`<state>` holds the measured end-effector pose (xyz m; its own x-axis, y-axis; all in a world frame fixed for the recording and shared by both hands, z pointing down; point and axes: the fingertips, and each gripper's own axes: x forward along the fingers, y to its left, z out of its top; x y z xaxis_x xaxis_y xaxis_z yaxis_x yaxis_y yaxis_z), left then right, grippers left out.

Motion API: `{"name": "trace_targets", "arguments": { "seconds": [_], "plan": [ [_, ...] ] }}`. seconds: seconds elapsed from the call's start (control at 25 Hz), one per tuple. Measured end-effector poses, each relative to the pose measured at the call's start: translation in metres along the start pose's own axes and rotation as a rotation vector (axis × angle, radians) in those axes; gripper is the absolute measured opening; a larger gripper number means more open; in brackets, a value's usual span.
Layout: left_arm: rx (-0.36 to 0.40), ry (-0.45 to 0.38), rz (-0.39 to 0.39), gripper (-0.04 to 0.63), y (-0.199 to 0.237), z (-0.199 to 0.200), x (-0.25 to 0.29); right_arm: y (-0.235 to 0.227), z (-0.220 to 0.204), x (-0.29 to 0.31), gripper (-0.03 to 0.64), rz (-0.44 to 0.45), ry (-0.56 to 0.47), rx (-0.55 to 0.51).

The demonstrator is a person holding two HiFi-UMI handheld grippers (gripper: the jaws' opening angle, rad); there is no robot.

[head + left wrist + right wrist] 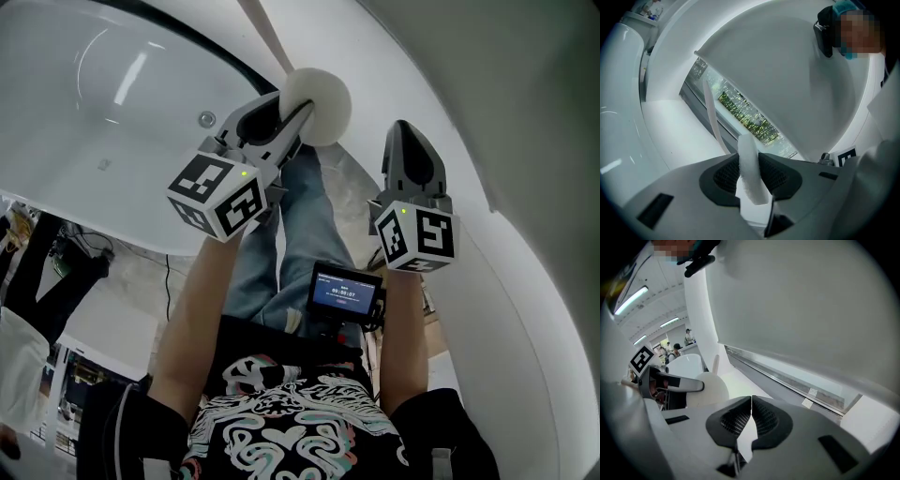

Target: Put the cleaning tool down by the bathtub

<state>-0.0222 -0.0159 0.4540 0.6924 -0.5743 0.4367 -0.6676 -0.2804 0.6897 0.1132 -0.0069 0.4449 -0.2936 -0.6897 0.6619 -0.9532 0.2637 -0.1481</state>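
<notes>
The cleaning tool is a round white pad [322,105] on a thin pale handle [266,36]. My left gripper [292,111] is shut on the pad, which sits edge-on between the jaws in the left gripper view [751,172], its handle [712,118] running up and away. The white bathtub [84,103] lies to the left of that gripper, its drain [205,119] close to the jaws. My right gripper [407,133] hangs beside the left one, shut with nothing in it [751,420]. From there the pad [712,387] and the left gripper [677,384] show at the left.
A white curved wall [534,187] fills the right side. The person's jeans-clad legs [302,225] are between the grippers, and a small screen device [345,289] is at the chest. A narrow window strip [750,119] runs along the wall. People stand far off [688,336].
</notes>
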Motion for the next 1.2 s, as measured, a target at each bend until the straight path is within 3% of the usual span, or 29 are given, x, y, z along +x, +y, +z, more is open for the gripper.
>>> {"name": "trace_targets", "arguments": {
  "seconds": [0.44,0.84,1.2],
  "plan": [
    [-0.033,0.010,-0.013,0.124,0.014,-0.022,0.027,-0.016,-0.018,0.019,0.028,0.030,0.012,-0.045],
    [-0.134,-0.008,0.002,0.124,0.045,-0.036,0.060,-0.028,-0.032,0.044,0.028,0.022,0.047,-0.062],
    [-0.239,0.047,0.030,0.124,0.068,-0.069,0.095,-0.053,-0.045,0.064,0.028,-0.011,0.090,-0.064]
  ]
}}
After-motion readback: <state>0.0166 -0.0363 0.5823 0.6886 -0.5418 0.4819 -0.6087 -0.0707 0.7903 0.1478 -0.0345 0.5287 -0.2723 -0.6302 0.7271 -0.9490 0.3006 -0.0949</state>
